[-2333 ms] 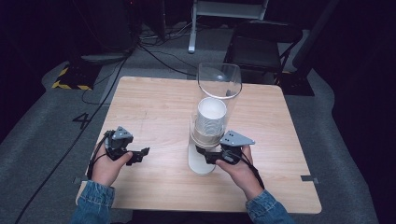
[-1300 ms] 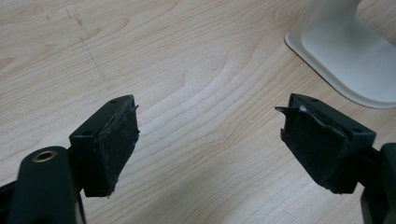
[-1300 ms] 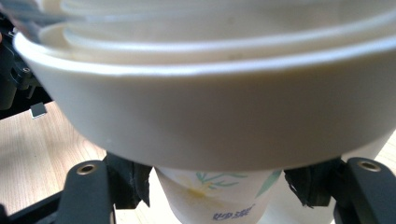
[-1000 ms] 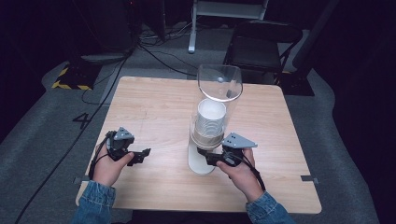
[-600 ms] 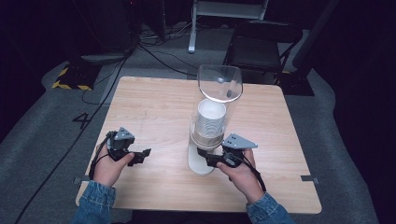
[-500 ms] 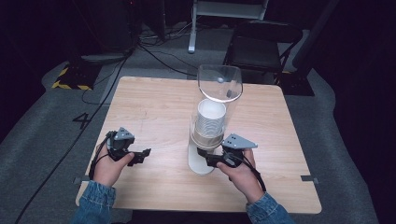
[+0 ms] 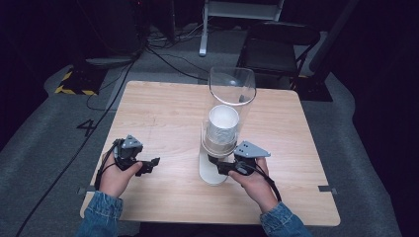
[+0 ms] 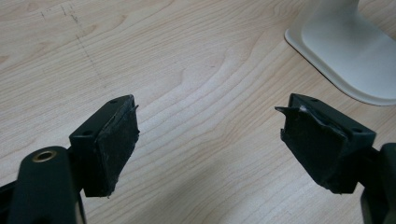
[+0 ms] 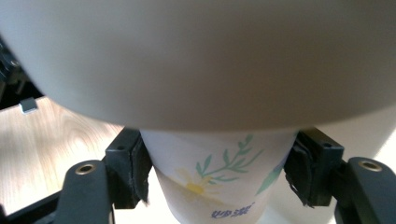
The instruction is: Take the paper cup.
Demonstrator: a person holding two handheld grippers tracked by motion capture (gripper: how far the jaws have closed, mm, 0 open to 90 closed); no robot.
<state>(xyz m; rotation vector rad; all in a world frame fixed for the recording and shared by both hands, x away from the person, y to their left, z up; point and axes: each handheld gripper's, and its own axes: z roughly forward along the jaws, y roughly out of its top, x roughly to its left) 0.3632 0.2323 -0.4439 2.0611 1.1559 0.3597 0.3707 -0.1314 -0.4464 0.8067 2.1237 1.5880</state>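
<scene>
Nothing has visibly moved over the last moments: the right claw (image 9: 217,179) stays clamped on the bottom paper cup (image 9: 219,182) under the dispenser (image 7: 225,123), suggesting the pull-out is pending, while the left claw (image 8: 210,144) rests wide open over the desk (image 7: 163,113).

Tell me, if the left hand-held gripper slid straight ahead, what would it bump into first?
Probably the white base of the cup dispenser; the left hand-held gripper faces bare table until there, though depth is uncertain.
</scene>
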